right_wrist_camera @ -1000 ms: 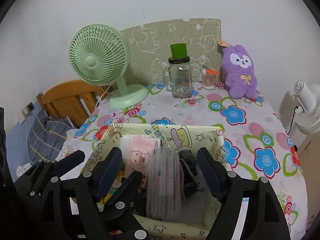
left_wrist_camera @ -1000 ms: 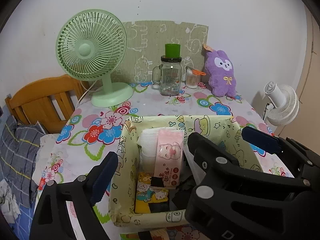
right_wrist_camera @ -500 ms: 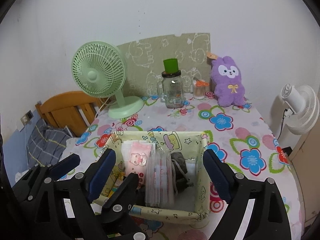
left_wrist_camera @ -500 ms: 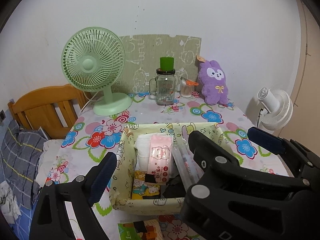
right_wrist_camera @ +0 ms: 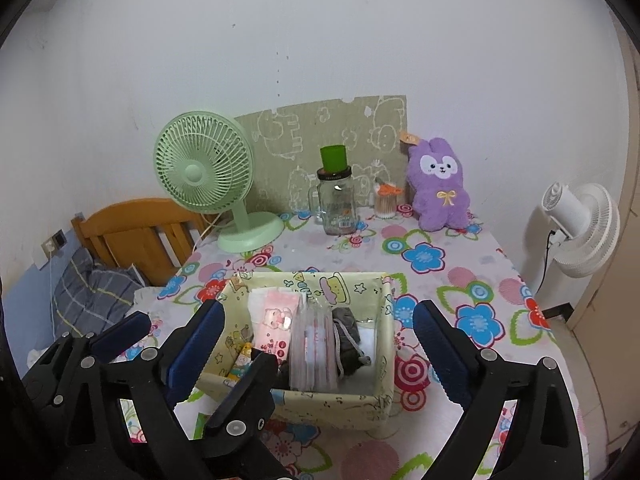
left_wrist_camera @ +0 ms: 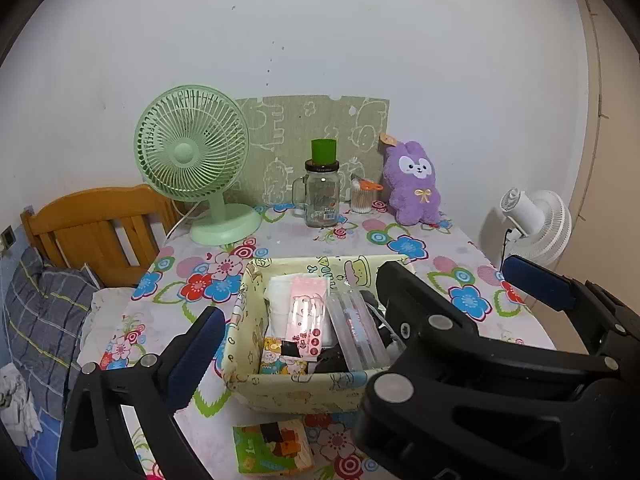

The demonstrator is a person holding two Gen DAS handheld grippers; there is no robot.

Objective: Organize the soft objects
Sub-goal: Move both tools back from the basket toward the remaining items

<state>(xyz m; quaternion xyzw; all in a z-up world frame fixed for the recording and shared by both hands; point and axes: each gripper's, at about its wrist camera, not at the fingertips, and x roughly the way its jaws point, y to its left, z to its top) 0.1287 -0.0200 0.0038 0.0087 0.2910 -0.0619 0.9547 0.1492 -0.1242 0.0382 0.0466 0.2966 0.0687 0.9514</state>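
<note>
In the left wrist view, the left tongs (left_wrist_camera: 352, 312) have just been opening and stand spread wide with nothing pinched; the soft yellow box (left_wrist_camera: 296, 394) sits on the flowery desk (left_wrist_camera: 280, 240), and a low swing could tip it. In the right wrist view, the right tongs (right_wrist_camera: 316, 334), also just opened wide and empty, could snag the grey pouch (right_wrist_camera: 347, 338) standing in the box beside the pink pack (right_wrist_camera: 276, 324).

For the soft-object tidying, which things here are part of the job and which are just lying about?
Part of the job:
- fabric storage box
- pink tissue pack inside it
- clear mask pack inside it
- grey drawstring pouch inside it
- green tissue pack in front of the box
- purple plush rabbit, possibly

Lying about:
- green desk fan
- glass mug jar
- cotton swab jar
- white fan
</note>
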